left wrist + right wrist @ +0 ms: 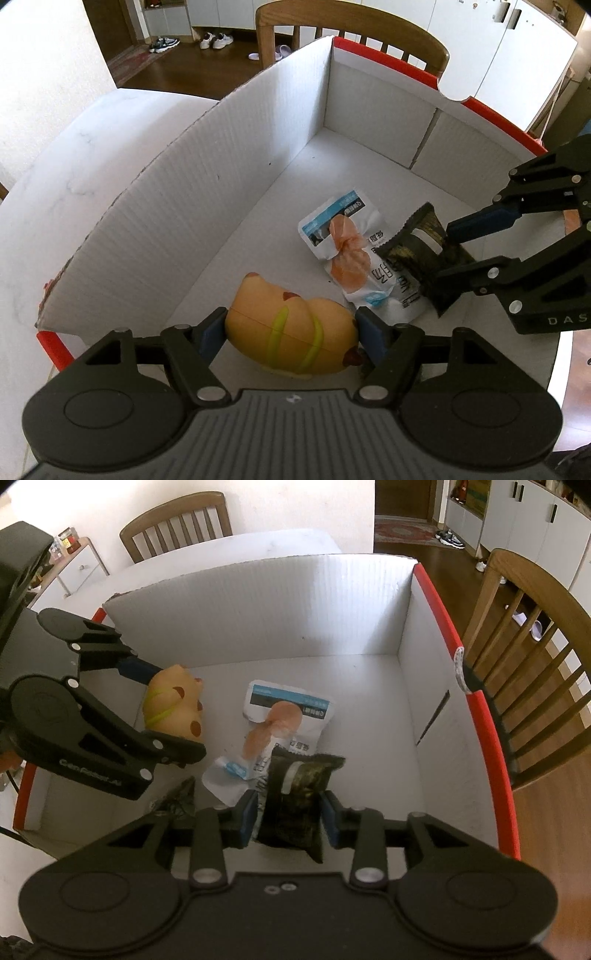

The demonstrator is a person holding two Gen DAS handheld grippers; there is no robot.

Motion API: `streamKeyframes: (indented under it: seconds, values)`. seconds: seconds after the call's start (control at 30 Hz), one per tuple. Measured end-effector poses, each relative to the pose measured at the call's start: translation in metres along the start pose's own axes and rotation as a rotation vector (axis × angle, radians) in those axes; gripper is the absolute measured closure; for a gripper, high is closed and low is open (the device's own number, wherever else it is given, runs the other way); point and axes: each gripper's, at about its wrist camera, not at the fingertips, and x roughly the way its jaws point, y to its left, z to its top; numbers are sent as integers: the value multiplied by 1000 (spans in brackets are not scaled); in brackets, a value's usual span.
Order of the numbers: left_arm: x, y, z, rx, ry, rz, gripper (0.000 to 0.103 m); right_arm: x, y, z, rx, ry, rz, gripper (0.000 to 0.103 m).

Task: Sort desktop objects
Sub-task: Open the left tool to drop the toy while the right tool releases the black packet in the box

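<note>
Inside the white corrugated box (258,155), low over its floor:

Item 1. Left gripper (291,332). Blue pads (212,334) pressed against either flank of a yellow toy (291,332), orange-yellow with green stripes and dark red spots. Grip sits across the toy's rounded body, presumably because that is its firmest span. The toy is near the box wall on the left side, at or just above the floor; contact with the floor cannot be confirmed. In the right wrist view the same toy (173,705) sits between the left gripper's fingers.

Item 2. Right gripper (288,816). Jaws set narrowly either side of a dark snack packet (295,797); the left wrist view shows the packet (424,254) pinched by one end and hanging tilted, which suggests it is held for a drop into the box. Whether its lower edge touches anything below is unclear.

Item 3. White and blue food pouch (354,258), printed with an orange-pink product picture. Lies flat on the box floor between the two grippers, partly under the dark packet, judged already sorted.

Item 4. Box, red-trimmed rim (480,709), standing on a pale worktop (74,166). Both held things are over the same open compartment, so the sorting appears well advanced, with release the likely next step.

Item 5. Wooden chairs (524,657) beyond the worktop.
</note>
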Motion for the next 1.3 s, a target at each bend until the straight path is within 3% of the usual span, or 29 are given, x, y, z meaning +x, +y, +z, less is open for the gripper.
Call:
streamKeyframes:
  seconds: [0.1, 0.3, 0.8, 1.3]
  values:
    - [-5, 2, -1, -3, -19, -15, 22, -3, 1, 0, 1, -4, 1, 61]
    - [-12, 2, -4, -5, -38, -25, 17, -9, 0, -1, 1, -21, -9, 52]
    - [-58, -3, -24, -13, -133, -28, 17, -38, 19, 2, -16, -90, 4, 47]
    - [-131, 4, -75, -69, -293, -15, 17, -81, 73, 3, -61, -174, 36, 43]
